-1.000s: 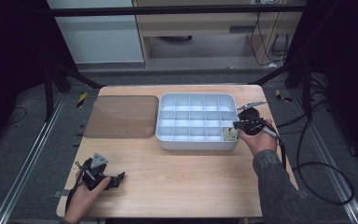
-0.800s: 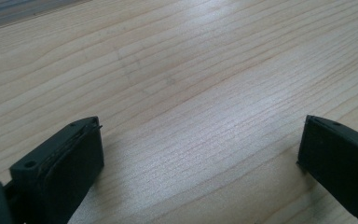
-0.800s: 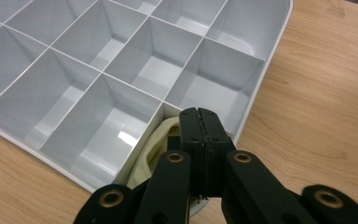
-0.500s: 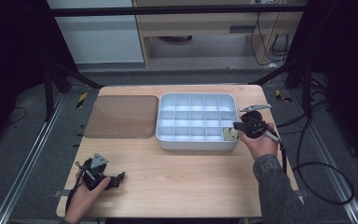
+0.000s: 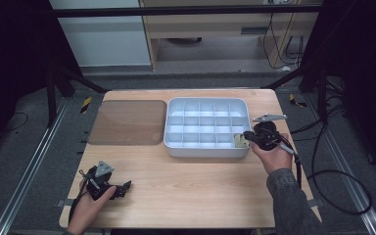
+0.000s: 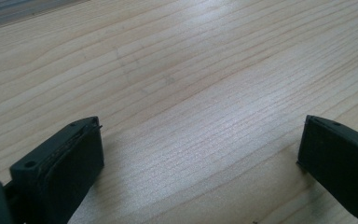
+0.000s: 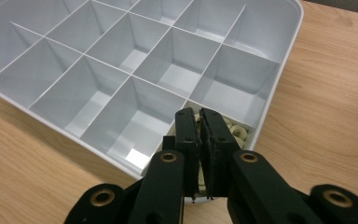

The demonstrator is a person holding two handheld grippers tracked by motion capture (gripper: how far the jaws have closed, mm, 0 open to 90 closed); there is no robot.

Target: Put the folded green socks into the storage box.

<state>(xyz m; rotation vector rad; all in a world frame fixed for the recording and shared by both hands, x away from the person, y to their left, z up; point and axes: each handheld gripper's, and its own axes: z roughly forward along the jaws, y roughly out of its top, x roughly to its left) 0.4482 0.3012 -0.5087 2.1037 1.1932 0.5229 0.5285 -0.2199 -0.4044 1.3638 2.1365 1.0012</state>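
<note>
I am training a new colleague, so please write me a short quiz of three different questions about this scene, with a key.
1. True or false: the left gripper has its jaws wide apart above bare table.
2. Which compartment of the tray holds the small beige pieces? A) a middle one B) the corner one nearest the right gripper C) the far left corner
3. In one word, how do the right gripper's jaws stand?

Key
1. True; nothing lies between them.
2. B; the other compartments that can be seen look empty.
3. Shut, or nearly: the jaws almost meet over that corner compartment, and whether they pinch a piece cannot be told.
</note>
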